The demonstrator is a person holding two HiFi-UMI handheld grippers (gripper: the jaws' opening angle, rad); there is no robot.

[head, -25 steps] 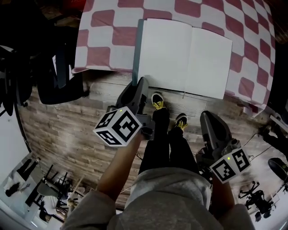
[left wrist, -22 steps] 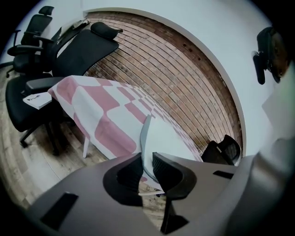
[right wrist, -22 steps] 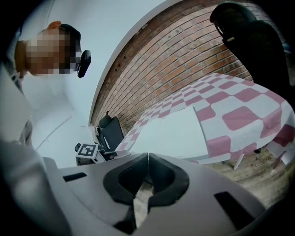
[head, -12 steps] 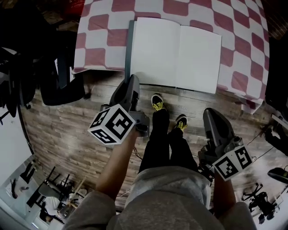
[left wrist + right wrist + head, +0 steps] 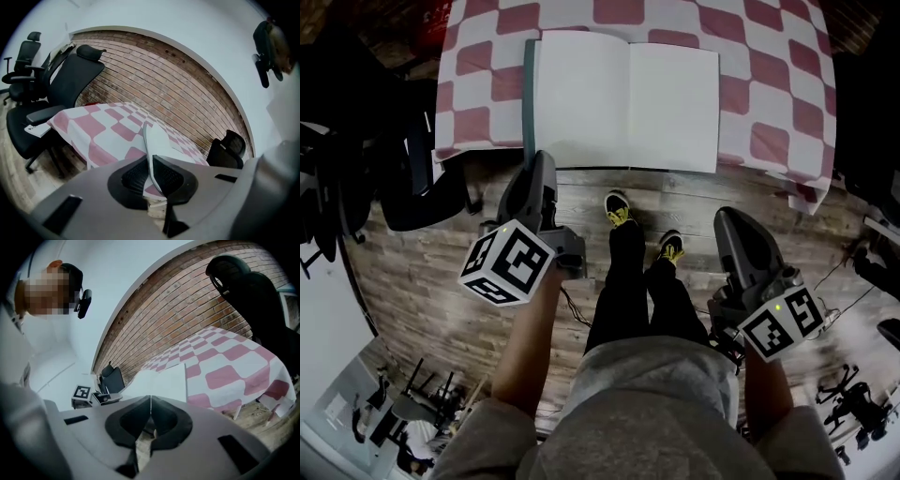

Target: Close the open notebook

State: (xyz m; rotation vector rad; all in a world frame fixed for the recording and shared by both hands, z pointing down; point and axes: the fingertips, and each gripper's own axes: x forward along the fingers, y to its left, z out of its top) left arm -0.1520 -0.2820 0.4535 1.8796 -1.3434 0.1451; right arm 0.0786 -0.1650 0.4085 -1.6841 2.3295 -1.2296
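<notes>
The open notebook (image 5: 623,103) lies flat with blank white pages on the red-and-white checked tablecloth (image 5: 769,94), its grey cover showing along the left side. My left gripper (image 5: 536,161) is at the notebook's near left corner. In the left gripper view its jaws are closing, and the pads (image 5: 166,176) pinch the notebook's left leaf and cover (image 5: 157,140), which stand edge-on between them. My right gripper (image 5: 733,220) hangs below the table's near edge, off the notebook's right corner, shut with nothing in it (image 5: 150,401). The notebook's right page (image 5: 164,380) lies ahead of it.
A black office chair (image 5: 422,178) stands left of the table, close to my left arm. My legs and yellow-laced shoes (image 5: 623,211) are on the wood floor between the grippers. A brick wall (image 5: 154,75) runs behind the table, and another black chair (image 5: 253,291) stands to the right.
My left gripper has risen to the notebook's near left corner and closed on its edge. The right gripper has shifted slightly and stayed shut. The notebook still lies open.
</notes>
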